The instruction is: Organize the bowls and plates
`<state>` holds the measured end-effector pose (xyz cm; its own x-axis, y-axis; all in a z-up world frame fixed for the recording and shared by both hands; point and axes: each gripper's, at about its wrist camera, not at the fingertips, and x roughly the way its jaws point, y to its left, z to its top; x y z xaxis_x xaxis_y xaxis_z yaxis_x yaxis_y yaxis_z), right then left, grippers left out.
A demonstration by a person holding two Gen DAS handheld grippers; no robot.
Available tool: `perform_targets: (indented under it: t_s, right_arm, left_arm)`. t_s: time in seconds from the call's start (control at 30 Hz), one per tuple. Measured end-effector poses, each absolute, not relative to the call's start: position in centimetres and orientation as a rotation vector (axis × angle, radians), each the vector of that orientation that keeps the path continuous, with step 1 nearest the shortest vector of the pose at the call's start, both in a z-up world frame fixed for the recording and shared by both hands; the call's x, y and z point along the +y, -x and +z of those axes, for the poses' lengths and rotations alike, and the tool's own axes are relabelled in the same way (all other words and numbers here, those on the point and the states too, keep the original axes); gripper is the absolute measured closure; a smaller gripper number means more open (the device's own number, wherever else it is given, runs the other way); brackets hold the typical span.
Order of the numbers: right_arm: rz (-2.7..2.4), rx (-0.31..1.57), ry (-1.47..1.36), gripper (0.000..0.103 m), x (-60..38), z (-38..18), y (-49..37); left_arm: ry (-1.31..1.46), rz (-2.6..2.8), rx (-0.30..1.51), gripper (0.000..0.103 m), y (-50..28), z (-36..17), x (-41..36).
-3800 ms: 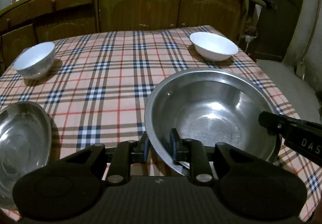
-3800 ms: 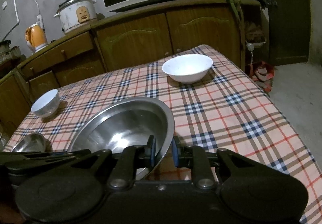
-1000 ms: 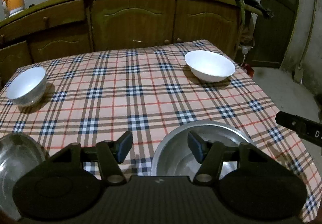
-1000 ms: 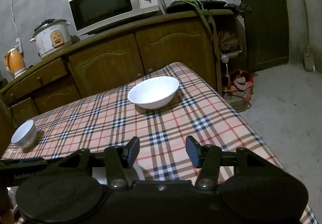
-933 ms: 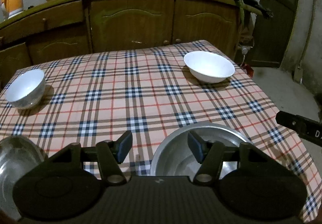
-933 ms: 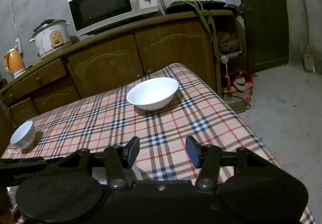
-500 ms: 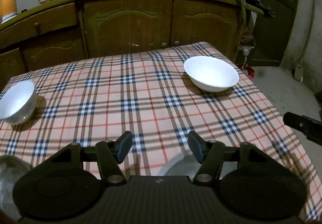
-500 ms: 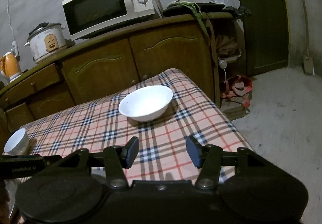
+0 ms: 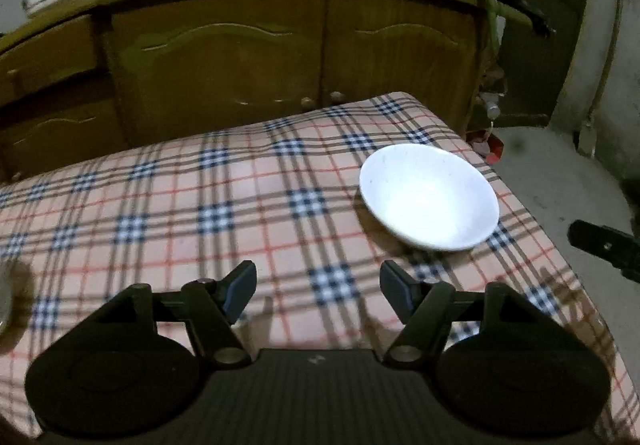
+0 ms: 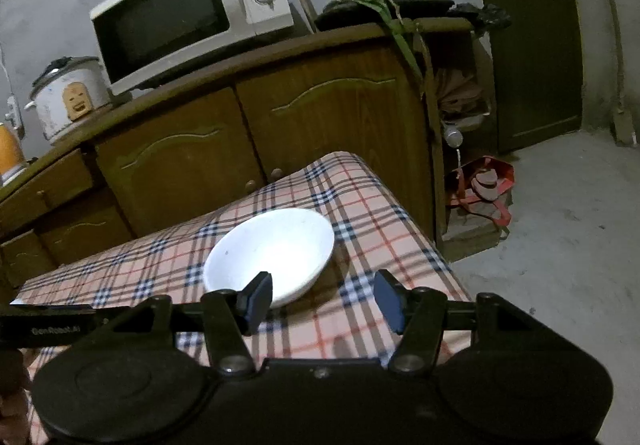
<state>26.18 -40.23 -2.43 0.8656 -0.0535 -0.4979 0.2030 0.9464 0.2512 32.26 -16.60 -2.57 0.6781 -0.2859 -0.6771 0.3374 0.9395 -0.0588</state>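
Observation:
A wide white bowl point(image 9: 430, 197) sits upright near the far right corner of the plaid-clothed table point(image 9: 200, 213); it also shows in the right wrist view point(image 10: 276, 249). My left gripper point(image 9: 318, 291) is open and empty, above the cloth, with the bowl ahead and to its right. My right gripper point(image 10: 322, 303) is open and empty, just short of the bowl's near rim; its left finger point(image 10: 258, 301) overlaps the rim in view. The right gripper's body point(image 9: 604, 249) shows at the right edge of the left wrist view. The steel bowls are hidden from view.
Wooden cabinets point(image 9: 280, 69) stand right behind the table, bearing a microwave point(image 10: 188, 9) and a rice cooker point(image 10: 68, 97). The table's right edge point(image 10: 420, 241) drops to a concrete floor with a red bag point(image 10: 484, 181). A green door point(image 10: 532, 33) stands at the far right.
Both grippers let go of the large steel bowl, opened and moved forward toward the white bowl. The steel bowls have slid out of view below the grippers.

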Motion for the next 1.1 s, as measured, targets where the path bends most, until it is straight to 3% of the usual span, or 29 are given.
perform_targets:
  t_s: [0.37,0.53,0.63,0.7,0.73,1.1]
  right_arm:
    - [-0.155,0.624,-0.395,0.034,-42.3,-6.6,-34.6]
    - [-0.137,0.653,-0.425,0.035,-42.5,-8.3,-36.4]
    - [-0.125,0.670,-0.453,0.049,-42.8,-9.1,-37.3]
    - [-0.097,0.666,-0.485,0.067,-42.8,-9.2,-37.6]
    - [-0.078,0.660,-0.483,0.084,-42.6,-9.1,-37.6]
    - [-0.075,0.638,-0.424,0.083,-40.8,-7.1,-35.2]
  left_arm:
    - [-0.053,-0.383,0.802,0.034,-38.5,-6.0,-20.8]
    - [-0.048,-0.401,0.833,0.047,-40.1,-7.1,-22.1]
    - [-0.042,-0.414,0.842,0.062,-40.9,-7.5,-22.7]
    - [-0.037,-0.440,0.858,0.078,-41.3,-7.7,-23.0]
    - [-0.029,-0.460,0.862,0.081,-41.3,-7.8,-23.1]
    - [-0.021,-0.484,0.844,0.083,-38.7,-6.3,-21.9]
